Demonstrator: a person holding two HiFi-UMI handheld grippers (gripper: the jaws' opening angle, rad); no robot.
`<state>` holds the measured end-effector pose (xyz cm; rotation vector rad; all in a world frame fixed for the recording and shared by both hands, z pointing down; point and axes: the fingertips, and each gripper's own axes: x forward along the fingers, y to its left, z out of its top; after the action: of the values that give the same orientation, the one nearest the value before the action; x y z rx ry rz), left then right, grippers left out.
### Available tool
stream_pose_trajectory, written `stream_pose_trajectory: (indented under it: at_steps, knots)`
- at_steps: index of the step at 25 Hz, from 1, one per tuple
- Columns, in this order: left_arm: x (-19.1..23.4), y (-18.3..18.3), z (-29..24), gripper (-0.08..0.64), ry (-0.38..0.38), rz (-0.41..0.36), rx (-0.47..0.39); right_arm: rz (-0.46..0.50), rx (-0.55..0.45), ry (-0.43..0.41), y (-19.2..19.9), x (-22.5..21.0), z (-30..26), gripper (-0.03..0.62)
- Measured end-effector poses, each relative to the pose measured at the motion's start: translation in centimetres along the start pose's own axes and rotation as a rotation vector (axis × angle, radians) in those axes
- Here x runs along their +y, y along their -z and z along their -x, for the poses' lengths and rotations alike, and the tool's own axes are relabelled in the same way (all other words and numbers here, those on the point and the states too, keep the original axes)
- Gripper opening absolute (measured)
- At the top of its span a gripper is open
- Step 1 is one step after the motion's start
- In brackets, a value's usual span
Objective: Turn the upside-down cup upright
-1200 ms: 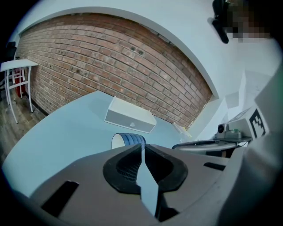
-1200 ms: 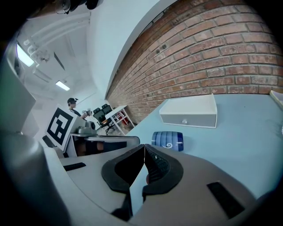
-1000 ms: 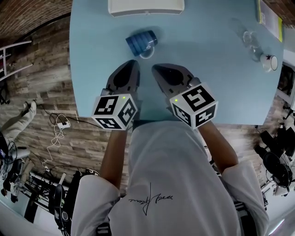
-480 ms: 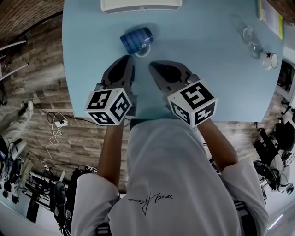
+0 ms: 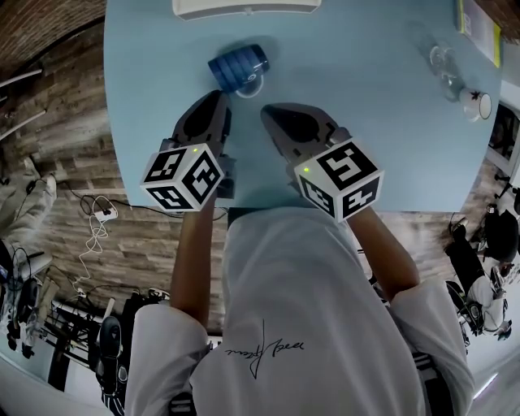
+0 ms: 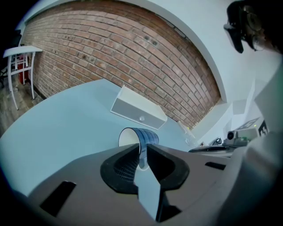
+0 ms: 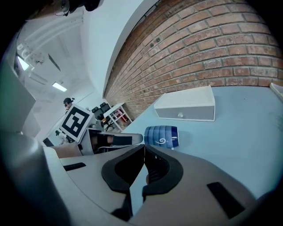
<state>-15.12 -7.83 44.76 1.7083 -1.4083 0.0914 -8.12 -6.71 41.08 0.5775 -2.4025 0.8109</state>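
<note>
Two tools are hovering low over the light blue worktop [image 5: 366, 122], side by side. The left tool [image 5: 219, 96] is keeping its jaws barely apart, a thin slit through which the handle of the blue cup [image 5: 238, 67] is showing; it is gripping nothing. The right tool [image 5: 268, 110] is pressing its jaws together at the tips, empty. The cup is lying on its side just beyond both tips, its mouth facing the person's left, with a white box [image 5: 244, 6] sitting behind it at the far edge.
</note>
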Motion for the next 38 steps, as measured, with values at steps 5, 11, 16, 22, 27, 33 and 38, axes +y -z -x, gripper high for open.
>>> stream_pose_trajectory:
  at_steps: [5, 11, 16, 22, 27, 33, 38]
  knots:
    - [0.3, 0.5, -0.7, 0.089, 0.028, 0.035, 0.028, -0.005, 0.001, -0.001, 0.1, -0.1, -0.3, 0.021]
    - [0.3, 0.6, -1.3, 0.089, 0.037, 0.045, 0.039, -0.012, 0.003, 0.007, 0.0, -0.5, -0.2, 0.021]
    - [0.2, 0.7, -1.8, 0.089, 0.043, 0.053, 0.04, -0.019, 0.006, 0.01, 0.2, -1.0, -0.2, 0.021]
    - [0.4, 0.2, -1.6, 0.087, 0.06, 0.071, 0.025, -0.021, 0.005, 0.013, 0.0, -0.8, -0.5, 0.021]
    - [0.3, 0.0, -1.6, 0.08, 0.078, 0.083, 0.02, -0.024, 0.004, 0.017, -0.1, -1.0, -0.6, 0.021]
    - [0.1, -0.1, -1.7, 0.063, 0.096, 0.097, 0.015, -0.025, 0.0, 0.034, 0.0, -1.6, -0.9, 0.021]
    - [-0.1, 0.0, -1.6, 0.057, 0.1, 0.091, 0.019, -0.01, -0.003, 0.075, -0.5, -3.8, -1.8, 0.021]
